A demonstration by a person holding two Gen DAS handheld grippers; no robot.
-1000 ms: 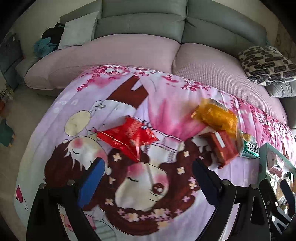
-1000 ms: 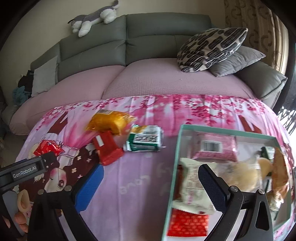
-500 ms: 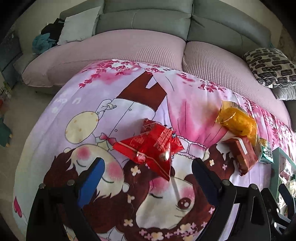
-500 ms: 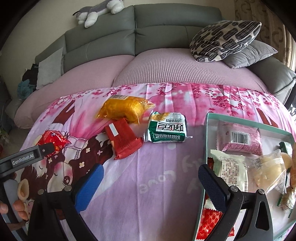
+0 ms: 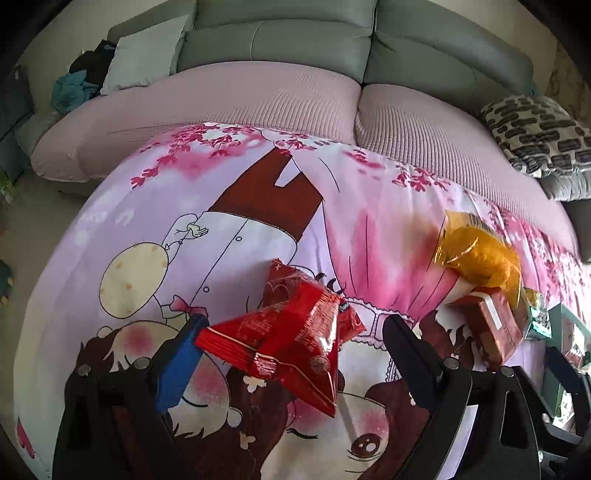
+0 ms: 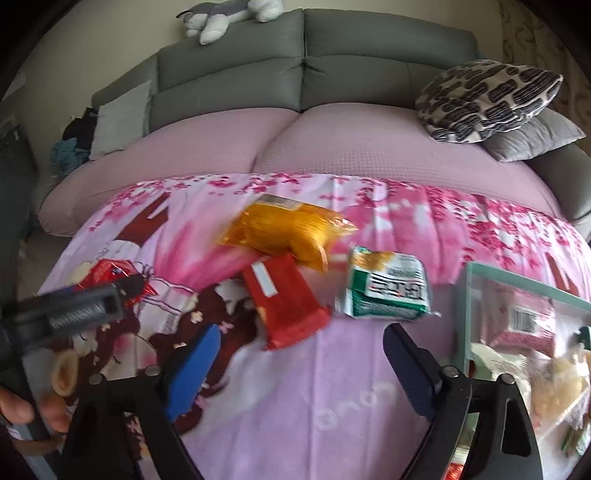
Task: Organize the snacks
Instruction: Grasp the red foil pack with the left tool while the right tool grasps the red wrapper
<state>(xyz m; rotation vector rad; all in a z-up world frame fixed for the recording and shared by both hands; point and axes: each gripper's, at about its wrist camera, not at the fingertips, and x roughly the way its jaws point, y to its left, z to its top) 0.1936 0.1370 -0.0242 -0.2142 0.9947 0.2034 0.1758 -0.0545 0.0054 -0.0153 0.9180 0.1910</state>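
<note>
1. Grey sofa (image 5: 280, 37) with pink seat covers (image 5: 229, 99) fills the top of both frames; a cartoon-print pink cloth (image 5: 258, 206) covers the surface below it, and all the snacks sit on that.
2. Left wrist view, left to right: my left gripper (image 5: 291, 354) has its jaws wide apart, blue pad at lower left, dark pad at lower centre-right. The red foil snack bag (image 5: 291, 343) lies on the cloth between them. The bag's left corner is right at the blue pad; I can't tell if they touch. Clear gap to the dark pad.
3. Further right in that view: orange packet (image 5: 476, 254) at mid right, dark red packet (image 5: 495, 325) just below it, a sliver of the green-and-white packet (image 5: 537, 317) beside that, then the edge of the teal tray (image 5: 565, 314) at the frame edge.
4. Right wrist view, far left: the left gripper's body crosses mid left, with the person's fingers (image 6: 14, 406) below it at the lower left edge.
5. Right wrist view, centre: my right gripper (image 6: 301, 356) has its jaws closing, only bare cloth between the pads. The dark red packet (image 6: 284, 302) sits just above the gap, overlapped at its top by the orange packet (image 6: 288, 232). The green-and-white packet (image 6: 388, 291) is to their right, apart from the red one.
6. Right edge: the teal tray (image 6: 465, 306) holds a pink packet (image 6: 524, 325) and several pale wrapped snacks, blurred.
7. Upper right: patterned cushion (image 6: 487, 96) on a grey one; plush toy (image 6: 225, 14) on the sofa back at top.
</note>
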